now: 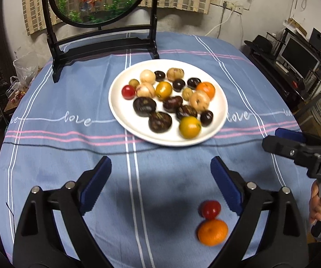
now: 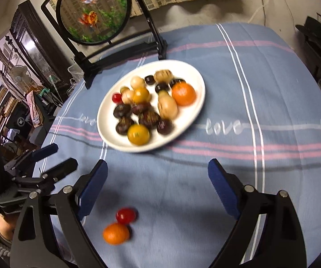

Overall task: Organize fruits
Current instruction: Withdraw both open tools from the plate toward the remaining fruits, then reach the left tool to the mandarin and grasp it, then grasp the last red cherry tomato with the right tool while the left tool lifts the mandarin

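Observation:
A white plate [image 1: 120,111] on the blue tablecloth holds several small fruits: dark, pale, yellow, one orange [image 1: 205,89] and one red [image 1: 128,92]. The plate [image 2: 189,120] also shows in the right wrist view. A loose orange [image 1: 212,232] and a red fruit [image 1: 210,209] touch each other on the cloth in front of the plate. They show in the right wrist view as the orange [image 2: 115,233] and the red fruit [image 2: 126,215]. My left gripper [image 1: 161,169] is open and empty above the cloth. My right gripper [image 2: 157,173] is open and empty too.
A black stand with a round goldfish panel [image 1: 98,0] stands behind the plate. The right gripper [image 1: 272,138] enters the left wrist view from the right edge. The left gripper [image 2: 55,156] shows at the left of the right wrist view. Furniture surrounds the round table.

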`<state>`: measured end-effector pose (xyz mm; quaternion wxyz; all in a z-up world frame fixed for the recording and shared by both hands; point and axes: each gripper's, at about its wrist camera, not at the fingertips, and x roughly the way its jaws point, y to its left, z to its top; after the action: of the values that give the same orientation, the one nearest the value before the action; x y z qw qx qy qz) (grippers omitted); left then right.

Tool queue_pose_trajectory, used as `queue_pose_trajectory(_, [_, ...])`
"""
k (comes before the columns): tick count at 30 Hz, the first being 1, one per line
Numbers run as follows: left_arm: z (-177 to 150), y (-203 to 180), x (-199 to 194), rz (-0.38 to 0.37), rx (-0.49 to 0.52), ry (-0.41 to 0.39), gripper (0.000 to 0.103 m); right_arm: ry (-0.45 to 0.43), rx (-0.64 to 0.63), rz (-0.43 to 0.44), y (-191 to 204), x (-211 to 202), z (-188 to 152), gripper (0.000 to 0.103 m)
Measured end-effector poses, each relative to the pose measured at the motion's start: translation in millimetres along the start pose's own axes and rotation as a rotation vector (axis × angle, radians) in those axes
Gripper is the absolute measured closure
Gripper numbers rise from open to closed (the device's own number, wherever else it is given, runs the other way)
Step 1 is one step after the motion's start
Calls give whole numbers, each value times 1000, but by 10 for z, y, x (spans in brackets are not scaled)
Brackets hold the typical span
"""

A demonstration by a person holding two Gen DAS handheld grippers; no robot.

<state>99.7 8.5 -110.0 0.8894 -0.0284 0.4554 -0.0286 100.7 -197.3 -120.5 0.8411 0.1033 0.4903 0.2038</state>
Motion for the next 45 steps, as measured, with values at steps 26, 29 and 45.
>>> queue_pose_trajectory(26, [-1007,-522,185,-272,124,117,10,95,206,-70,-667,-312,-1097,12])
queue_pose_trajectory(29, [-1002,-528,238,-278,127,127,13,84,215,-78,-704,-353,-1120,12])
queue_pose_trajectory(45, [-1032,-481,359,-274,151,170,60,77,187,-77,-653,-340,-991,12])
